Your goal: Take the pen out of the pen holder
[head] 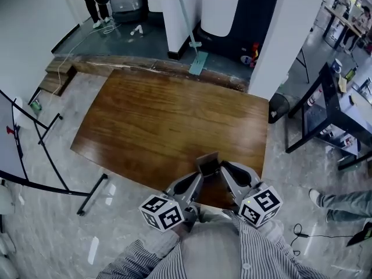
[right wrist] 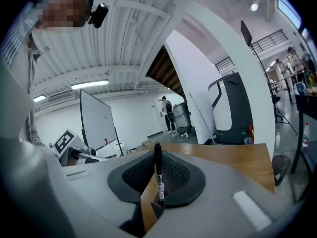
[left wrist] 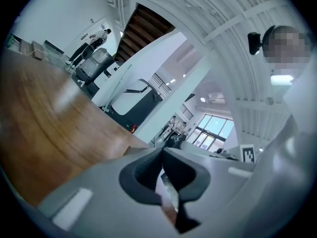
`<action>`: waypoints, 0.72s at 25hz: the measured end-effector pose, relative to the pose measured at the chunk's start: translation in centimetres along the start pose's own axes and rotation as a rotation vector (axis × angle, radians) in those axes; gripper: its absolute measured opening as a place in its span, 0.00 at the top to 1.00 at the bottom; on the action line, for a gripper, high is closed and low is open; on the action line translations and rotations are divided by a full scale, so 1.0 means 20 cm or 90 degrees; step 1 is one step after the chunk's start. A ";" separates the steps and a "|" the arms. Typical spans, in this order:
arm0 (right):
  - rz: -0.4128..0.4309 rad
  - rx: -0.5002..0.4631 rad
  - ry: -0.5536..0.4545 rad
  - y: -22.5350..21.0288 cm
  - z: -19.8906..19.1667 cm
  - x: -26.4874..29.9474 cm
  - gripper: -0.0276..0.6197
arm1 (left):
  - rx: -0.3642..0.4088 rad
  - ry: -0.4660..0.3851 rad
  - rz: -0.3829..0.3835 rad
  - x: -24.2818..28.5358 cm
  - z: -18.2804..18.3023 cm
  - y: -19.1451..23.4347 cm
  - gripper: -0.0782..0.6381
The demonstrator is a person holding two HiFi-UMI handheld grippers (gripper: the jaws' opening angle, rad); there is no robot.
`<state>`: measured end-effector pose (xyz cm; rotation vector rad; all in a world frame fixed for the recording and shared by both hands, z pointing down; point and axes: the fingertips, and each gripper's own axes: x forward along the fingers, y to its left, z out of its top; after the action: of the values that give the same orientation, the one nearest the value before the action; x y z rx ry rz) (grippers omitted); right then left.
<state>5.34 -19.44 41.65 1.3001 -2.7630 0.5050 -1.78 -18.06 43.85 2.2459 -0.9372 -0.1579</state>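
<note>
The brown, box-like pen holder [head: 208, 163] is held up over the near edge of the wooden table [head: 157, 115], between my two grippers. My left gripper [head: 199, 175] is shut on one thin wall of the pen holder [left wrist: 168, 192], which shows as a sliver between its pads. My right gripper [head: 223, 170] comes in from the other side. In the right gripper view the black pen [right wrist: 158, 175] stands upright between the pads of the right gripper [right wrist: 157, 157]. Its lower end is down in the brown pen holder [right wrist: 147, 202]. The pen is hidden in the head view.
A whiteboard on a black stand [head: 14, 138] stands left of the table. A black-framed table [head: 325, 106] is at the right. A person's legs [head: 343, 202] are at the lower right. White pillars [head: 290, 34] rise beyond the table's far edge.
</note>
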 end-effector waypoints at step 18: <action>0.038 0.062 -0.005 0.02 -0.03 -0.12 0.89 | -0.020 0.005 -0.012 0.02 -0.06 -0.08 0.88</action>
<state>6.45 -17.27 41.70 1.2437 -2.8233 0.6467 -0.21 -16.77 43.90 2.2251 -0.9027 -0.1711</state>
